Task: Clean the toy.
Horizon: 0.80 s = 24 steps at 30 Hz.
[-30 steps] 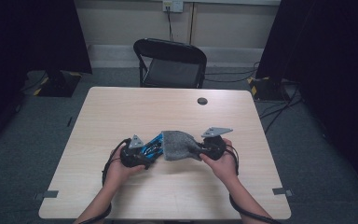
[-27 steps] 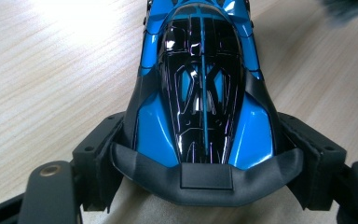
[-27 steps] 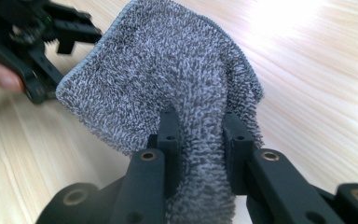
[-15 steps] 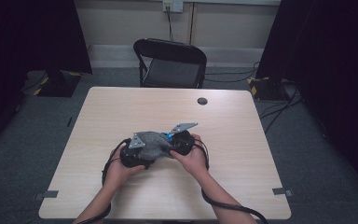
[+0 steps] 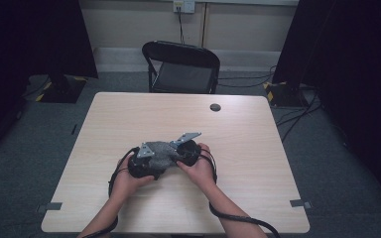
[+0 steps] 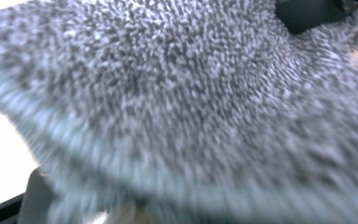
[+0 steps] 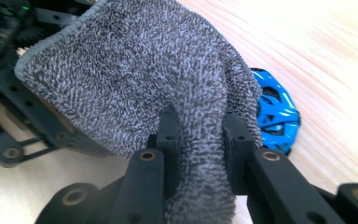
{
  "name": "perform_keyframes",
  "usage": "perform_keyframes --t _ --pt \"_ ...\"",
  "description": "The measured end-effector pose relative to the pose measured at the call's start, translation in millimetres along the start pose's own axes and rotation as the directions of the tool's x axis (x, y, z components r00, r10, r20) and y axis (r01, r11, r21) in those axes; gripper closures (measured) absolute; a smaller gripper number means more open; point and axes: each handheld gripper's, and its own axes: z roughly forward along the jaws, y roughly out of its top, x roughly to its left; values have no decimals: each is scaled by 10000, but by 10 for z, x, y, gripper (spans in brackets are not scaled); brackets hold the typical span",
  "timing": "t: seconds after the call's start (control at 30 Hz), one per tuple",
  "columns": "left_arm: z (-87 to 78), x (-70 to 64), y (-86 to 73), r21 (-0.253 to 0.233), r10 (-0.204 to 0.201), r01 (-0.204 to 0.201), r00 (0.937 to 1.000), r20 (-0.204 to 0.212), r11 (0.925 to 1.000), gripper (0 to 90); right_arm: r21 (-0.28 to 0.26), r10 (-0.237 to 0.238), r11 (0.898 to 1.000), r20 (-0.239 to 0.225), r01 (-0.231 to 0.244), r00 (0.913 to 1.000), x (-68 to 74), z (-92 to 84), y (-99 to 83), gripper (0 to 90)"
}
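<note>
At a pale wooden bench (image 5: 258, 163), a person brings two tools together over a grey terry-cloth towel (image 5: 159, 152) bunched near the front edge. The right hand-held gripper (image 7: 199, 140) pinches a fold of towel between its black jaws; the left hand-held gripper (image 5: 140, 166) lies draped under it, grip unclear.

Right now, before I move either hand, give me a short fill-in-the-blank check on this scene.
1. The right gripper is shut on a grey ____.
2. The cloth hangs over the ____ gripper.
3. Beyond the table stands a black ____.
4. The small dark disc lies near the table's ____ edge.

Missing words: cloth; left; chair; far
</note>
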Motion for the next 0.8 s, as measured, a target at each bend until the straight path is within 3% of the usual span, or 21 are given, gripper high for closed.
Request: perform_keyframes --t 0.3,0.47,0.8 --pt "0 0 0 3 5 -5 10000 6 10000 237 149 327 9993 410 -334 9986 -181 1 8 729" --pt "0 1 1 5 1 -1 10000 20 10000 237 331 246 9991 668 -269 9975 -277 10 45 729" --pt "1 1 1 -4 12 -12 10000 13 10000 238 391 875 9949 1165 -926 9893 -530 8 28 729"
